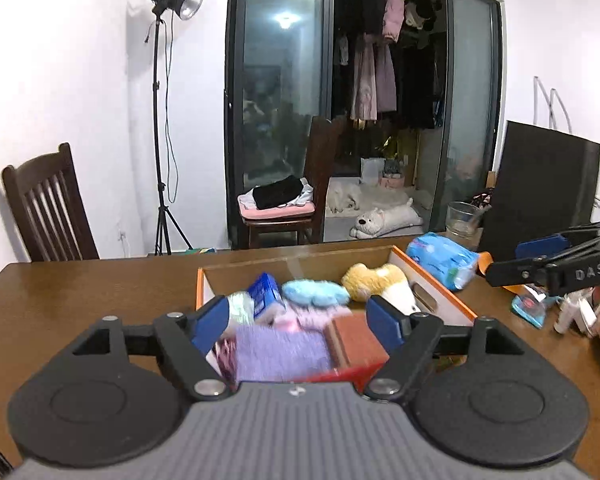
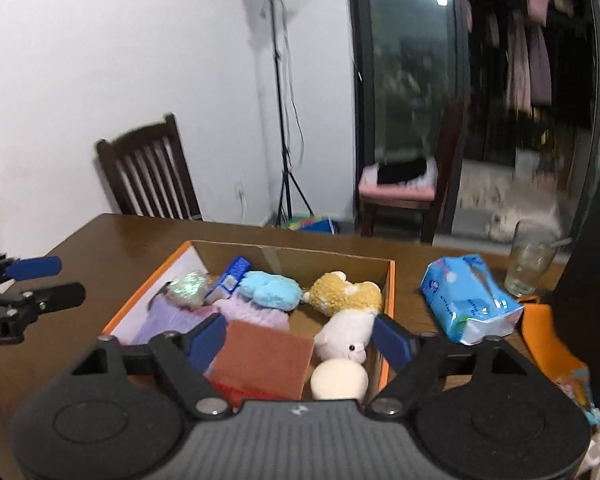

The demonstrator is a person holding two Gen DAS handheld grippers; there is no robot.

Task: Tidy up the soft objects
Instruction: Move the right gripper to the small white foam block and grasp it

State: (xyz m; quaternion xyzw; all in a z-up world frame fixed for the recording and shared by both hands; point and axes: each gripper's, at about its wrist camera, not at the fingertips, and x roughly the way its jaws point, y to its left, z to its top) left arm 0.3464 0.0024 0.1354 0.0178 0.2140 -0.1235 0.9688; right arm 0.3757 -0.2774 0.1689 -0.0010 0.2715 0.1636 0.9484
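A: Risk first, biggest item down. The orange-rimmed box (image 2: pixel 390 280) fills the lower centre of the right wrist view and is already crowded: purple towel (image 1: pixel 280 354), brown pad (image 2: pixel 264 354), yellow-and-white plush (image 2: pixel 346 300), light blue plush (image 2: pixel 270 290), blue carton (image 2: pixel 234 274), cream ball (image 2: pixel 339 380)

B: So one more item could push something over the rim?

A: My judgement, yes. The blue tissue pack (image 2: pixel 470 298) lies outside, right of centre, just beside the box wall. It looks slippery and squashy, so a shallow pinch may slide off. A glass (image 2: pixel 530 264) stands near it at the right edge; a wide sweep could knock it

B: Jaws?

A: Left gripper (image 1: pixel 300 320) released, fingers spread above the towel, gripping nothing. Right gripper (image 2: pixel 300 340) likewise spread and empty over the box's near end. Both views are blurred, so a mistimed pinch is plausible

B: Surface and room?

A: Brown wooden table (image 1: pixel 80 296), glossy. Behind it: dark glass doors with hanging clothes at upper right of the left wrist view, wooden chair (image 1: pixel 48 204) at mid left, light stand (image 1: pixel 158 120) at upper left
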